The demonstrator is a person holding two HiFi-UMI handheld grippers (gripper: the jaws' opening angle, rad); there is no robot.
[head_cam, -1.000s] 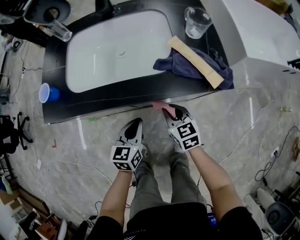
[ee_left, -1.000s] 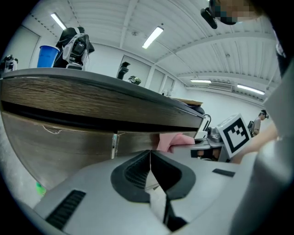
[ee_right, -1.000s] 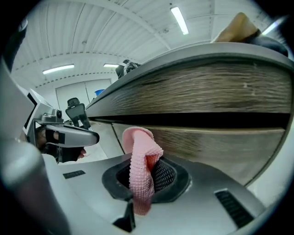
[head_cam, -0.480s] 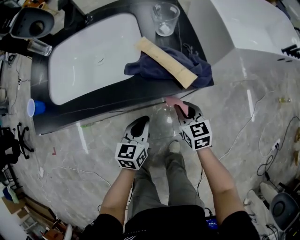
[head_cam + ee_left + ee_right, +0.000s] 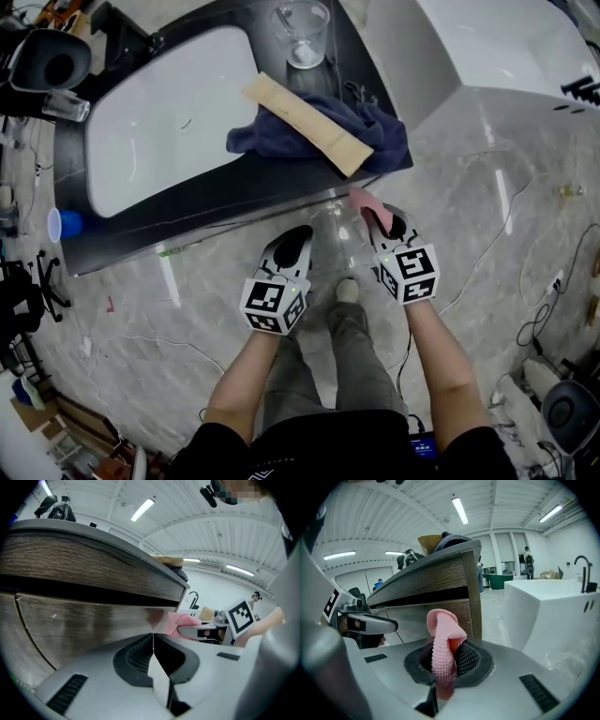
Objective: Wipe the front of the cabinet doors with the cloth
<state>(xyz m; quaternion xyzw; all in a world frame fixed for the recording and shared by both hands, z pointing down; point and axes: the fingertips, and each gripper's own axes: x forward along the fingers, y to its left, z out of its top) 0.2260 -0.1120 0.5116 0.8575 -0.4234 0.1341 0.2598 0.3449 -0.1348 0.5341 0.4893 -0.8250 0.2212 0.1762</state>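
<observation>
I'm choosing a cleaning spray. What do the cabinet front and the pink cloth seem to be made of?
The cabinet front: probably wood-grain laminate or veneer, matte; streaky grey-brown grain shows. The pink cloth, clamped in the right gripper: soft knitted fabric, perhaps microfibre; rows of small bumps cover it.

Left claw closed, right claw clamped

Bright, even light falls from ceiling tubes. The glossy marble floor throws back white streaks of glare. Both gripper views bend hard toward dark, rounded edges, and their near foreground is soft.
</observation>
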